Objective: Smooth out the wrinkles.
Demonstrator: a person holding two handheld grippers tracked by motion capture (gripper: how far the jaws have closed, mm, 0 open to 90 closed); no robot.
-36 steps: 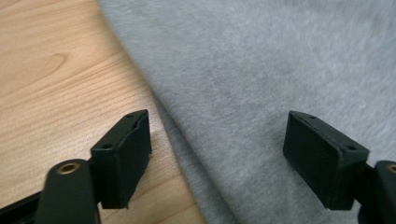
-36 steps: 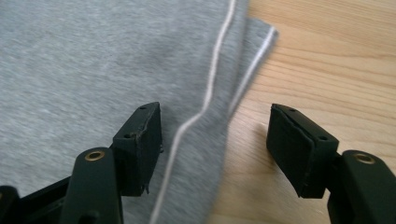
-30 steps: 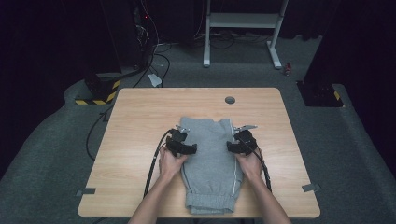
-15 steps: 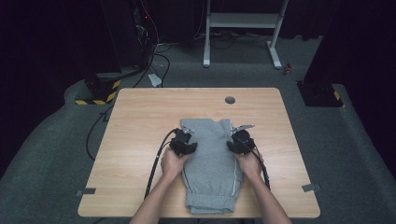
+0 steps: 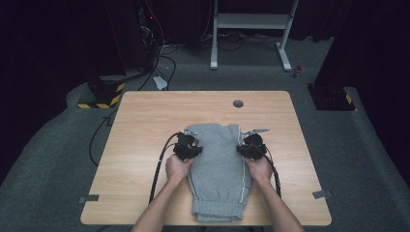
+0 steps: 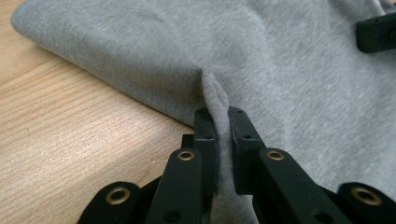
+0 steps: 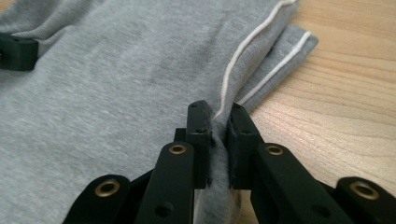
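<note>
Both grippers are pinching the folded grey sweatpants (image 5: 216, 169) lying on the table (image 5: 145, 121): left gripper (image 6: 218, 122) and right gripper (image 7: 219, 119), jaws having just been closing, are clamping opposite side edges, seemingly for lifting or folding evenly.

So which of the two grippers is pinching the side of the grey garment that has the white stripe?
The right gripper: its jaws clamp the grey garment at the white stripe. The left gripper pinches a plain folded edge.

One grey garment (image 5: 217, 169), two grippers, one table (image 5: 145, 121)
</note>
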